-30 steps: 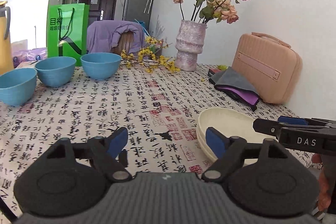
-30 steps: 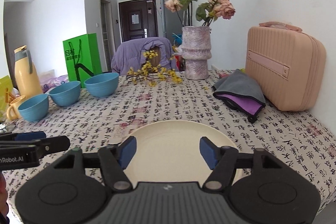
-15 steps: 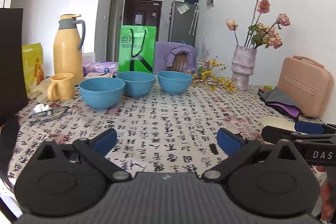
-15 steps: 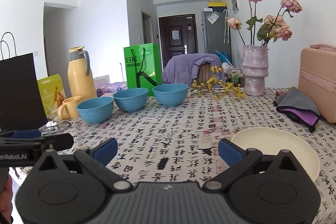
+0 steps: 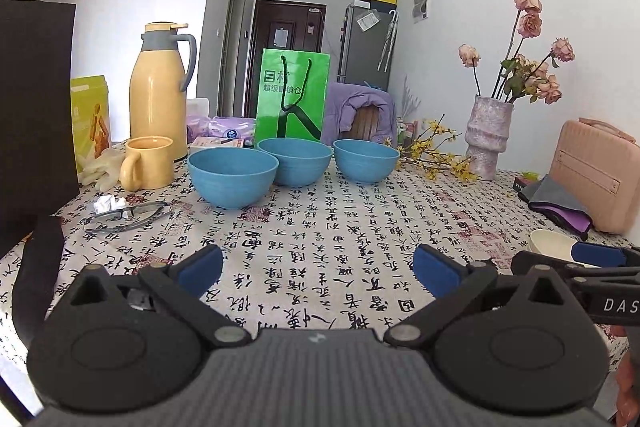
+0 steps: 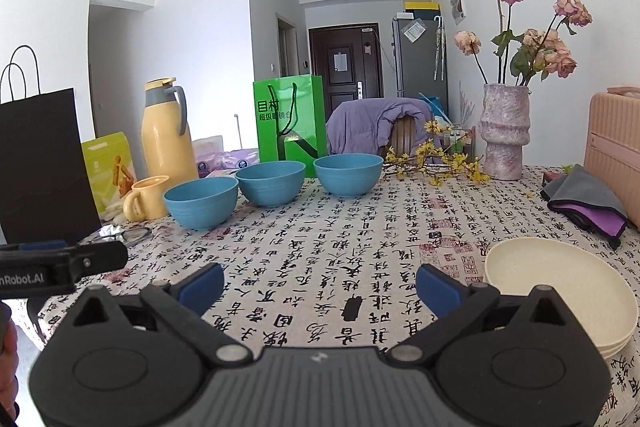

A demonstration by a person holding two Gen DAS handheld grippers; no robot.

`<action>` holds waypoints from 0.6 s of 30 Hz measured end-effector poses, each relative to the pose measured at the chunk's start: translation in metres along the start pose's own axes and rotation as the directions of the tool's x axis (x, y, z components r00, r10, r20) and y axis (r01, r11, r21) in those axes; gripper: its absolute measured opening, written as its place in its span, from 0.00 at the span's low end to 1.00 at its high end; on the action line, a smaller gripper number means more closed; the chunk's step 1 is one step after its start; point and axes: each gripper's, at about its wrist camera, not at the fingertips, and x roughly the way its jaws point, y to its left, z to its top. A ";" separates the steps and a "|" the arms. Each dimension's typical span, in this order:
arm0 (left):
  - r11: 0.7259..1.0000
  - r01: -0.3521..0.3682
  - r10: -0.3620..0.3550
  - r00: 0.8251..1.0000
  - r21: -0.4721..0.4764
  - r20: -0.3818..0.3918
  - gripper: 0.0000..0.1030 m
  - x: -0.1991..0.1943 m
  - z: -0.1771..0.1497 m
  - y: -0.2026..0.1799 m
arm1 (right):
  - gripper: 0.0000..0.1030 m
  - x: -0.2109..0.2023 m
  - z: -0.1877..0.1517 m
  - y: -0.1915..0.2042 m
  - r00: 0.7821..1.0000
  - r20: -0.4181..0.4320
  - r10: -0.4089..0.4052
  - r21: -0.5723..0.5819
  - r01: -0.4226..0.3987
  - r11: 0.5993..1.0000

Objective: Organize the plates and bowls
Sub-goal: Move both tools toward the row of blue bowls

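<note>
Three blue bowls stand in a row at the far side of the table: left bowl (image 5: 233, 178) (image 6: 201, 201), middle bowl (image 5: 295, 161) (image 6: 270, 182), right bowl (image 5: 366, 160) (image 6: 348, 173). A stack of cream plates (image 6: 560, 281) lies at the near right, partly hidden in the left wrist view (image 5: 554, 246). My left gripper (image 5: 318, 269) is open and empty above the near table. My right gripper (image 6: 320, 285) is open and empty, just left of the plates.
A patterned tablecloth (image 5: 320, 223) covers the table. At the left are a black bag (image 5: 34, 115), yellow thermos (image 5: 159, 93), yellow mug (image 5: 146, 163) and glasses (image 5: 128, 215). A green bag (image 5: 293, 99), vase (image 5: 488, 137), pink case (image 5: 596, 173) and folded cloth (image 6: 584, 201) stand behind and right.
Both grippers swung left from the cream plates toward the blue bowls and opened wider. The plates now sit at the right edge of both views.
</note>
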 end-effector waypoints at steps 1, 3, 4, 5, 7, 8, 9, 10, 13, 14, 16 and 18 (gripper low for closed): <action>1.000 0.000 0.000 1.000 0.000 -0.003 1.00 0.002 0.000 0.001 | 0.99 0.002 0.000 0.000 1.000 -0.001 0.000 0.000 0.000 1.000; 1.000 0.000 0.000 1.000 -0.002 -0.009 1.00 0.008 0.001 0.001 | 0.99 0.007 0.001 0.001 1.000 -0.010 0.001 -0.005 -0.001 1.000; 1.000 0.000 0.000 1.000 -0.004 -0.011 1.00 0.011 0.001 0.001 | 0.99 0.009 0.001 0.001 1.000 -0.016 0.002 -0.009 -0.002 1.000; 1.000 0.000 0.000 1.000 -0.004 -0.013 1.00 0.014 0.002 0.002 | 0.99 0.012 0.001 0.001 1.000 -0.022 0.002 -0.011 -0.002 1.000; 1.000 -0.006 0.006 1.000 -0.005 -0.020 1.00 0.021 0.003 0.004 | 0.99 0.017 0.003 0.001 1.000 -0.030 0.004 -0.015 -0.004 1.000; 1.000 -0.009 0.009 1.000 -0.005 -0.024 1.00 0.025 0.004 0.005 | 0.99 0.021 0.004 0.001 0.999 -0.034 0.005 -0.016 -0.005 1.000; 1.000 -0.014 0.014 0.999 -0.007 -0.029 1.00 0.029 0.005 0.007 | 0.99 0.024 0.005 0.001 0.999 -0.036 0.006 -0.016 -0.007 1.000; 1.000 -0.020 0.020 0.999 -0.009 -0.033 1.00 0.034 0.007 0.010 | 0.99 0.028 0.007 0.001 0.999 -0.037 0.008 -0.016 -0.009 1.000; 0.999 -0.049 0.048 0.998 -0.023 -0.045 1.00 0.049 0.011 0.021 | 0.99 0.044 0.013 0.004 0.999 -0.046 0.018 -0.024 -0.019 1.000; 0.998 -0.061 0.060 0.997 -0.028 -0.049 1.00 0.055 0.013 0.025 | 0.99 0.051 0.016 0.006 0.999 -0.049 0.021 -0.027 -0.022 0.999; 0.996 -0.083 0.080 0.995 -0.036 -0.059 1.00 0.068 0.018 0.037 | 0.99 0.066 0.021 0.009 0.998 -0.055 0.036 -0.030 -0.038 0.999; 0.994 -0.103 0.100 0.993 -0.047 -0.063 1.00 0.083 0.026 0.051 | 0.98 0.088 0.029 0.014 0.996 -0.071 0.060 -0.021 -0.061 0.998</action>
